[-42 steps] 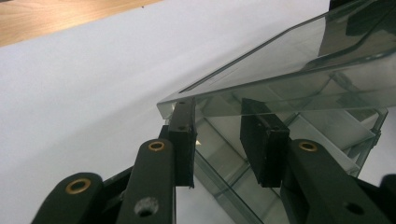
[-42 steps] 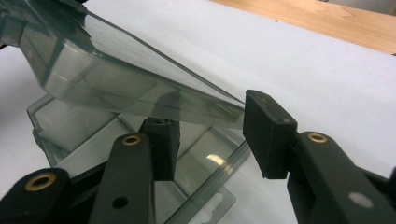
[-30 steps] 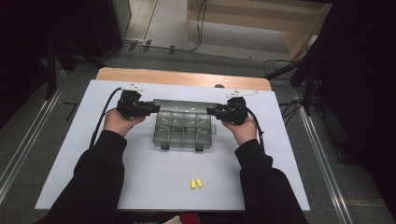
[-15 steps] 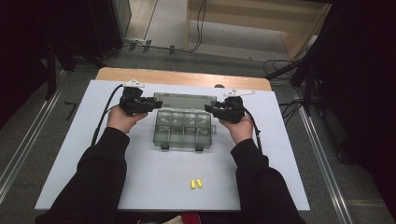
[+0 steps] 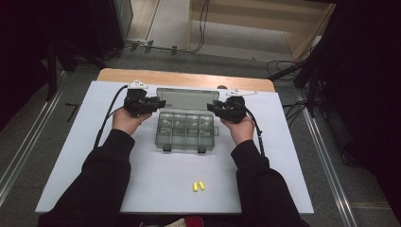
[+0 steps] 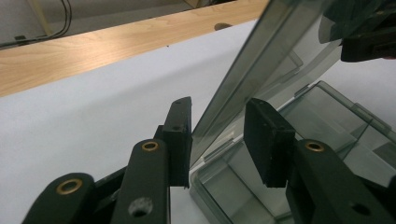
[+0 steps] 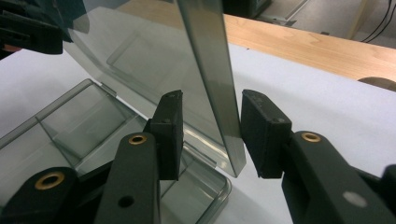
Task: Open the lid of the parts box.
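A clear grey compartment box (image 5: 187,135) stands mid-table with its lid (image 5: 187,99) raised steeply. My left gripper (image 5: 153,103) is at the lid's left edge and my right gripper (image 5: 213,108) at its right edge. In the left gripper view the lid (image 6: 261,60) passes between the jaws of the left gripper (image 6: 219,109), with a gap to the right pad. In the right gripper view the lid edge (image 7: 205,56) stands between the jaws of the right gripper (image 7: 211,100), which have just been closing a little; a gap shows on its left side.
Two small yellow pieces (image 5: 198,186) lie on the white table top (image 5: 283,179) near the front edge. A wooden strip (image 5: 184,78) runs along the far edge. Cables trail from both grippers. The box's compartments (image 6: 327,126) hold small clear items.
The lid has swung up and back from the box. Both hands have shifted slightly toward the far side with it.
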